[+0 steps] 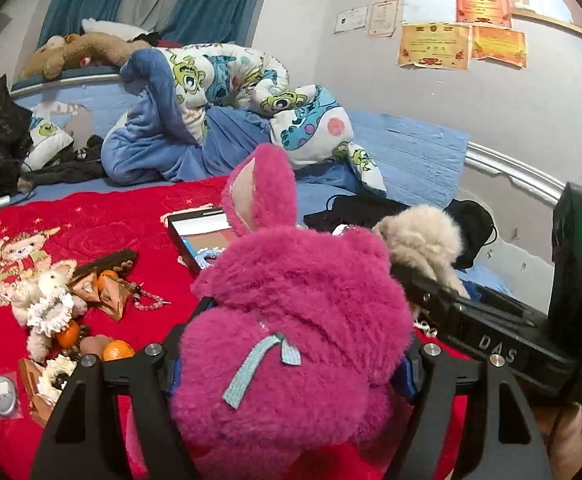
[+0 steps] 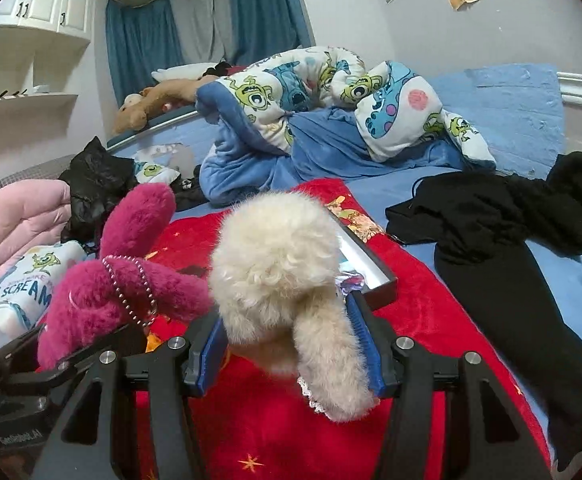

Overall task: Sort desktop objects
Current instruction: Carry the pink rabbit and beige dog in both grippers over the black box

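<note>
A fuzzy pink plush toy (image 1: 291, 312) with long ears fills the left wrist view, and my left gripper (image 1: 295, 344) is shut on its body above the red blanket (image 1: 103, 224). In the right wrist view my right gripper (image 2: 287, 324) is shut on a cream curly plush toy (image 2: 275, 264), its blue pads (image 2: 215, 340) pressing both sides. Each toy also shows in the other view: the pink plush toy (image 2: 131, 280) at the left, the cream plush toy (image 1: 423, 240) at the right. An open black-rimmed box (image 1: 195, 228) lies just beyond both toys.
On the red blanket at the left lie a small white plush (image 1: 51, 292), oranges (image 1: 117, 350), a bead bracelet (image 1: 147, 298) and tan pyramid packets (image 1: 103, 288). Black clothes (image 2: 491, 220) lie on the right, and a cartoon quilt (image 2: 291, 92) is piled behind.
</note>
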